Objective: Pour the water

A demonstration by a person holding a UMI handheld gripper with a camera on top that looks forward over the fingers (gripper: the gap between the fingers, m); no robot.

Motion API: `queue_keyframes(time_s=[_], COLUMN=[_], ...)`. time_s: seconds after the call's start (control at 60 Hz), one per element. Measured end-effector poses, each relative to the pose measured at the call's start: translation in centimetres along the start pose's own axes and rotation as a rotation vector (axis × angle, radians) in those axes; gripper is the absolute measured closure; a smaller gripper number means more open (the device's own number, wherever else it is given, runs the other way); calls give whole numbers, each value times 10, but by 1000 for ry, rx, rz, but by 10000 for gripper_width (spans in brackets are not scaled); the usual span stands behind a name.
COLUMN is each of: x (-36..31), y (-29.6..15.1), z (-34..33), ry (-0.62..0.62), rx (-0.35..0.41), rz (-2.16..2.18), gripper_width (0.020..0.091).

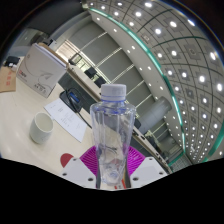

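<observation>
A clear plastic water bottle [112, 130] with a white cap stands upright between my fingers, lifted above the table. My gripper [112, 166] is shut on the bottle's lower body, the magenta pads [88, 160] pressing on both sides. A white cup [41, 126] stands on the pale table [20, 115] off to the left, well apart from the bottle. The whole view is tilted, with the ceiling lights filling the upper right.
A white box [38, 68] sits on the table beyond the cup. A sheet of paper [68, 120] and a dark flat object [74, 98] lie between the cup and the bottle. Something red [66, 159] shows beside the left finger.
</observation>
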State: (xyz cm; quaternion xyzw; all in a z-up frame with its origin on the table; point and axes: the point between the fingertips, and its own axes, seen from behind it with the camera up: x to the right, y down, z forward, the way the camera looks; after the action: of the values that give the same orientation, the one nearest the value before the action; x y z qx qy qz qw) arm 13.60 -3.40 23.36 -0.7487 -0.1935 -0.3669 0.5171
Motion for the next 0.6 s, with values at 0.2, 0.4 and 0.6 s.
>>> queue_keyframes(time_s=[0.2, 0.4, 0.6], x=[-16, -51, -69], y=[-28, -38, -51], z=[65, 102, 111], ry=[82, 136, 197], rx=[83, 175, 239], rz=[-500, -910, -1147], gripper_width=[773, 771, 769])
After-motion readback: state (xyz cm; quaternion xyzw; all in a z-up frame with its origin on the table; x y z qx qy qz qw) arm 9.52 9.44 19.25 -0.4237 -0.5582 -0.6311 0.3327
